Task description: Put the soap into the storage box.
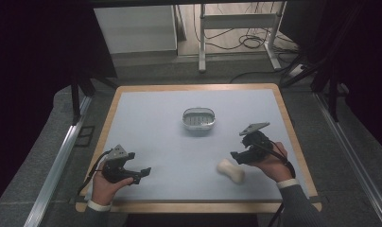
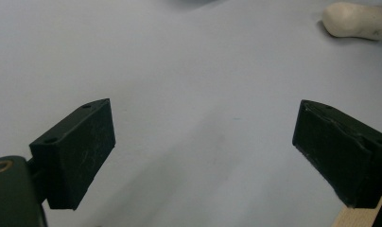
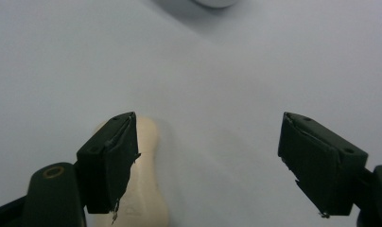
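A cream, bone-shaped bar of soap (image 1: 230, 170) lies on the pale blue table top near the front right. My right gripper (image 1: 235, 155) hovers just above and behind it, held in a hand and pointing left. In the right gripper view its jaws (image 3: 208, 118) stand open with nothing between them, and the soap (image 3: 149, 189) shows partly behind the left jaw. My left gripper (image 1: 144, 171) rests near the front left, open and empty (image 2: 203, 113), and the soap (image 2: 357, 20) lies far off at its upper right. A small oval metal dish (image 1: 198, 118) sits at the table's middle.
The table (image 1: 132, 118) has a wooden rim all around, and the front edge is close to both hands. A metal stand (image 1: 236, 28) and loose cables are on the floor beyond the far edge. Dark curtains flank both sides.
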Demonstrator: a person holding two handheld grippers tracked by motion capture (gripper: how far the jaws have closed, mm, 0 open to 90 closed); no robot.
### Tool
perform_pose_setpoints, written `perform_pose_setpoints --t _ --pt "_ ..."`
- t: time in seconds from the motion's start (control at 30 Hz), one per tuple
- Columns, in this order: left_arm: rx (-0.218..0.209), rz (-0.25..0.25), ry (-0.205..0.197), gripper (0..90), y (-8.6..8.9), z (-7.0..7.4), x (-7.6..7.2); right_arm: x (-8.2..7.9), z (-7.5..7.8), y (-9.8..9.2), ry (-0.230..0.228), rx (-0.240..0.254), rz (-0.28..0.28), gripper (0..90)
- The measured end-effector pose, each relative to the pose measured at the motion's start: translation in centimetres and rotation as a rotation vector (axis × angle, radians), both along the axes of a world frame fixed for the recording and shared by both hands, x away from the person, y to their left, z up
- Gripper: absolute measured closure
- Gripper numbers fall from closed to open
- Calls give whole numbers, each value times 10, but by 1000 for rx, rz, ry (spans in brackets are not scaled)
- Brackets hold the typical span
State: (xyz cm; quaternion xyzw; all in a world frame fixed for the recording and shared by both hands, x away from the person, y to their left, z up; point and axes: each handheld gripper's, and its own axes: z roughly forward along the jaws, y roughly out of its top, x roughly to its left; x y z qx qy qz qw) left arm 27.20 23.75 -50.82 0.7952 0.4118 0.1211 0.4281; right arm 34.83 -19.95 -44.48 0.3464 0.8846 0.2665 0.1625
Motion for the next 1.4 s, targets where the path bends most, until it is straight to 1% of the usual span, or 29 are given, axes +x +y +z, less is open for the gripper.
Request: perform_pose_setpoints --t 0.03,0.1,0.2,0.23,0.27,0.47,0.5,0.57,0.67,0.7,0.77,0.8,0.9,1.0,1.1,1.17,1.27,1.4 --pt "-1 1 0 70 0 0 0 -1 -2 4 18 -6 15 207" --pt "-1 2 -1 71 0 0 0 -3 -5 8 33 -14 21 208" --pt "-1 -1 1 71 0 0 0 -4 -7 11 42 -19 28 208" --pt "2 -2 2 70 0 0 0 -6 -10 14 55 -23 37 208" --pt "4 -2 4 70 -1 0 0 -6 -11 15 57 -29 41 208" --pt "5 -2 4 70 -1 -1 0 -7 -16 18 84 -42 48 215" --pt "5 -3 4 70 -2 -1 0 -8 -18 19 99 -49 49 220" --pt "6 -4 4 70 -2 -1 0 -8 -19 20 106 -48 52 220" --pt "7 -3 4 70 -1 0 0 -10 -23 24 123 -64 57 221" --pt "6 -3 3 70 -1 0 0 -11 -25 27 132 -79 67 224" --pt "6 -3 4 70 -1 0 0 -12 -26 28 135 -86 71 226" --pt "7 -3 4 70 -1 0 0 -13 -28 31 133 -99 72 239" --pt "9 -4 4 70 -2 -1 0 -14 -29 32 133 -99 67 244" --pt "15 -3 5 70 -2 -1 0 -13 -33 33 152 -107 71 262" --pt "11 -3 5 70 -2 -1 0 -12 -37 33 180 -119 70 277" --pt "12 -3 5 70 -2 -1 0 -12 -39 34 195 -134 64 286" --pt "11 -4 6 70 -2 -1 0 -13 -42 37 216 -156 72 307" --pt "10 -2 4 70 -1 -1 0 -12 -45 39 229 -175 74 330"
